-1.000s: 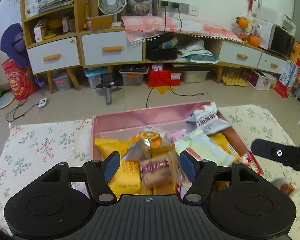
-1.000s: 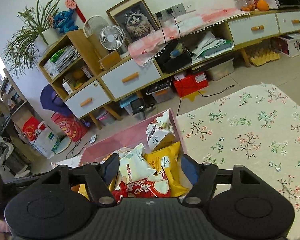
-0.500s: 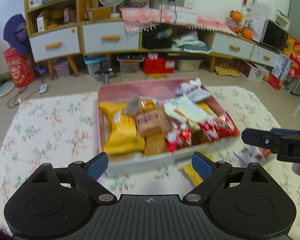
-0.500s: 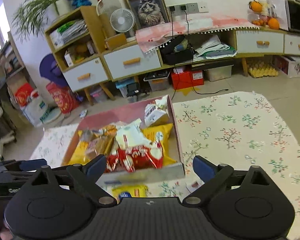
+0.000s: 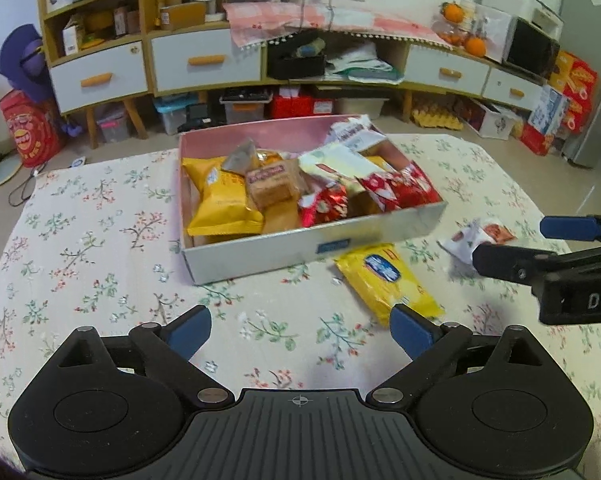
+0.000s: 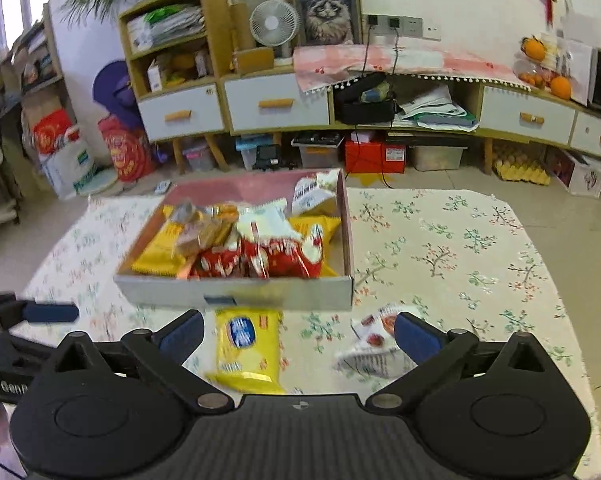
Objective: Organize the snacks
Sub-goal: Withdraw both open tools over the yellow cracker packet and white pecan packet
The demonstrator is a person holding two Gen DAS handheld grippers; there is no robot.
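A cardboard box (image 5: 308,242) with a pink inside stands mid-table, full of yellow, red and white snack packets. In front of it on the cloth lie a yellow packet (image 5: 388,280) and a small white packet (image 5: 472,240). My left gripper (image 5: 300,322) hovers short of the box, its jaws opening, with nothing between them. My right gripper (image 6: 298,328) is also opening and grips nothing. Below it lie the yellow packet (image 6: 246,348) and the white packet (image 6: 374,340), which touch neither pad. Both wrist views catch the other gripper: the right gripper (image 5: 508,242) by the white packet, the left gripper (image 6: 40,328) beside the box (image 6: 236,294).
A floral cloth (image 5: 92,264) covers the table, whose far edge meets bare floor. Beyond stand low cabinets (image 5: 204,60) with drawers, a fan (image 6: 274,24) and storage bins. A hand shows at the bottom left edge of the right wrist view.
Both grippers have drawn back from the box and opened wide. The biscuit packet and the red packet that sat between their fingers now lie in the box. The right view has levelled.
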